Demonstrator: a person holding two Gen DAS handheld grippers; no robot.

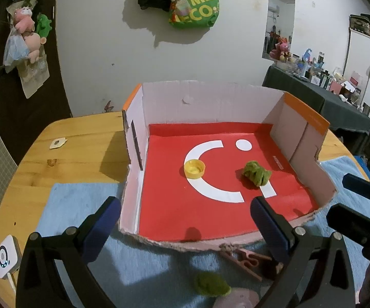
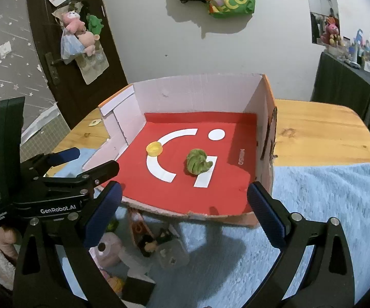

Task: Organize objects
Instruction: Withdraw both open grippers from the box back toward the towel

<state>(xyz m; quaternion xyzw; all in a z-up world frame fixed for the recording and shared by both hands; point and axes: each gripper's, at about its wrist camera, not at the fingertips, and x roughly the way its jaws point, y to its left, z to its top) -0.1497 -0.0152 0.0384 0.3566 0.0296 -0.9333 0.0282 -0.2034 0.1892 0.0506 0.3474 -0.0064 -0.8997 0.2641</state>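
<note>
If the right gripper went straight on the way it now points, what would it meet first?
Probably the torn front edge of the cardboard box, or the red floor just behind it. The right gripper has open, empty jaws aimed down at that edge; the depth is unclear.

1. We saw a round wooden table (image 1: 82, 148).
2. A blue towel (image 2: 326, 205) covered its near part.
3. We found a small tag (image 1: 58, 143) lying on the bare wood, apart from the towel.

Green bag (image 1: 197, 7) on wall, plush toys (image 1: 27, 33) on door
</note>
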